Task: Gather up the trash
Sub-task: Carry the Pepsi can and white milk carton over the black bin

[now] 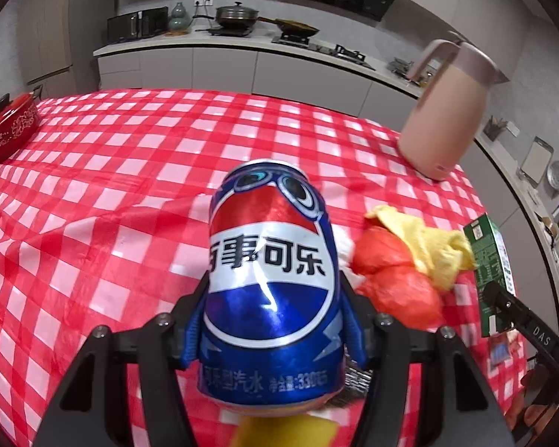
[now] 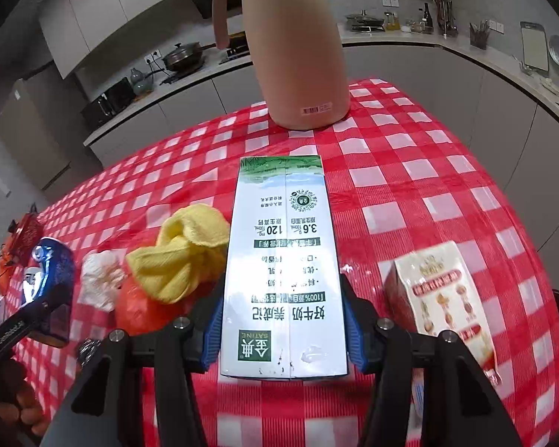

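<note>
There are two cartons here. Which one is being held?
The white and green milk carton, clamped between the right hand-held gripper's blue pads. The other carton, with red print, stands free on the tablecloth to its right.

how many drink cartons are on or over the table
2: a white and green milk carton clamped in the right hand-held gripper, and a cream and red carton just to its right. Others may be out of view.

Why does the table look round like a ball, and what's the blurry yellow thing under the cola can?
Left wrist view: the fisheye lens bends the checked tablecloth into a dome; glare streaks the cola can; the yellow blur at the bottom is too close to focus, so I cannot tell what it is. Right wrist view: the same bulge; light washes out the milk carton.
</note>
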The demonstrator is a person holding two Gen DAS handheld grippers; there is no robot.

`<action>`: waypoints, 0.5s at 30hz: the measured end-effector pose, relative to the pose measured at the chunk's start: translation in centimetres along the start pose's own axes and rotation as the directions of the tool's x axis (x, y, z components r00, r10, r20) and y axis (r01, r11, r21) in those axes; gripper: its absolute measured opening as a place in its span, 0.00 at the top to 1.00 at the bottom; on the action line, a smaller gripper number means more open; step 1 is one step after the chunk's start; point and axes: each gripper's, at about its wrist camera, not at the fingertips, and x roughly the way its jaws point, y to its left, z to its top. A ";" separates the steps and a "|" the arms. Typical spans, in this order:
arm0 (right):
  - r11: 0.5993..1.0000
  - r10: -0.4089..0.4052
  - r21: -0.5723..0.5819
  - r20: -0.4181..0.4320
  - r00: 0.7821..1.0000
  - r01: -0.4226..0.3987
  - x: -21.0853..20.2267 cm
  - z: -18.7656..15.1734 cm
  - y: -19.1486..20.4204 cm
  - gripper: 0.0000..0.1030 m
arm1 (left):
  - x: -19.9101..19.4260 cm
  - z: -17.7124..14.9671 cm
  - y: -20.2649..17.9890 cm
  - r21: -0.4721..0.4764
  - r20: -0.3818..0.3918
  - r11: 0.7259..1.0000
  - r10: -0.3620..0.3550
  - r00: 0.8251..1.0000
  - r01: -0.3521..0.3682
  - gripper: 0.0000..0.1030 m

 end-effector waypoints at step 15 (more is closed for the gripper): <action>0.998 0.056 -0.001 0.054 0.997 -0.056 -7.2 -2.8 -4.9 0.46 | -4.4 -4.4 -8.4 0.058 0.036 0.997 -0.055 0.998 0.053 0.41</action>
